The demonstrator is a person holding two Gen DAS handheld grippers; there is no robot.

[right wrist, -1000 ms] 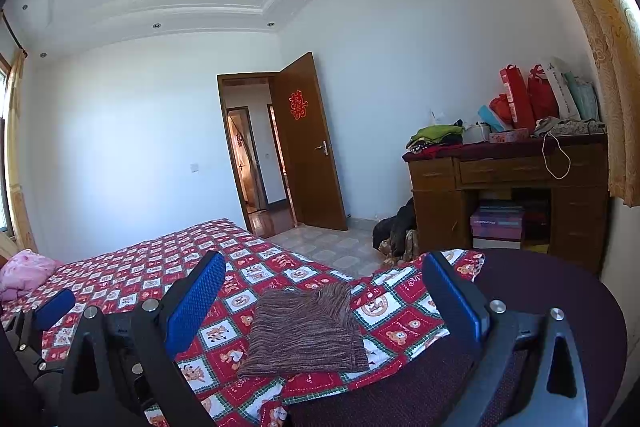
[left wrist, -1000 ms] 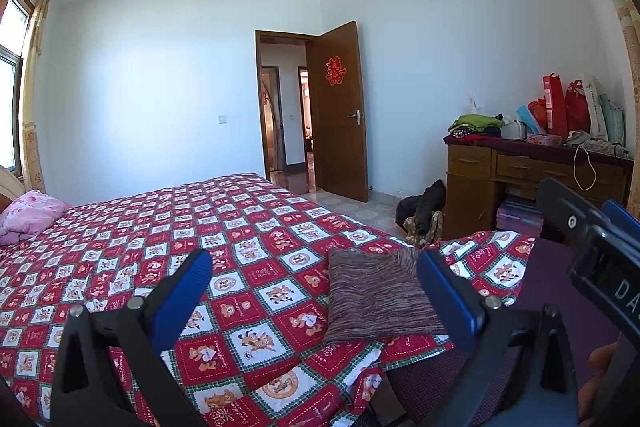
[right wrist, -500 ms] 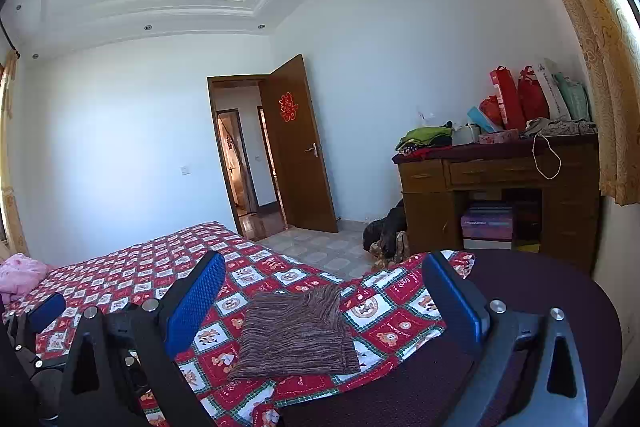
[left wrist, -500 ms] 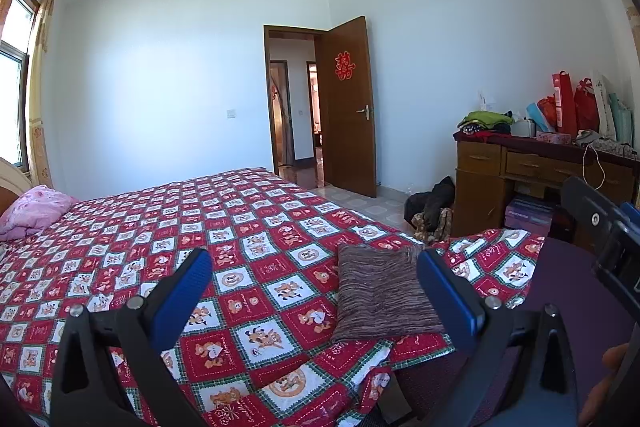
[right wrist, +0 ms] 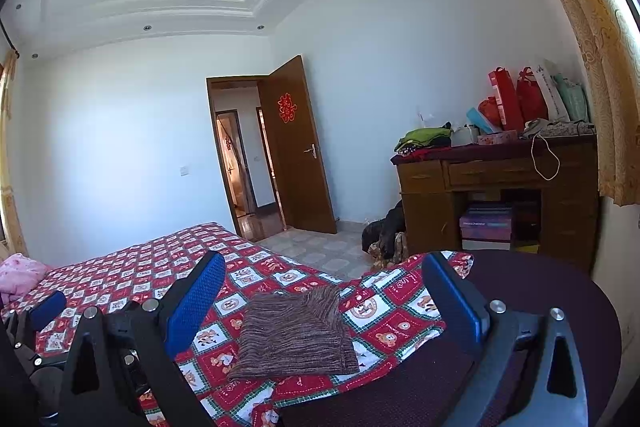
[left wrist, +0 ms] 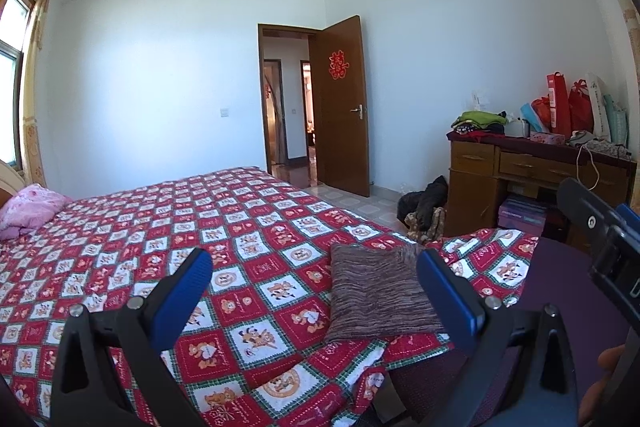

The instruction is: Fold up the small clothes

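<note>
Brown-striped knit garment (left wrist: 376, 291), folded flat, near corner of red cartoon-patterned quilt (left wrist: 240, 227) | left gripper (left wrist: 312, 287) wide, empty, raised apart before it | right gripper (right wrist: 320, 291) likewise wide, empty | wooden desk (right wrist: 500, 183) beyond.

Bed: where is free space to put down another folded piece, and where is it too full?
Free: the quilt between the pink pillow and the folded striped garment. Crowded: the desk top, loaded with bags and clothes.
</note>
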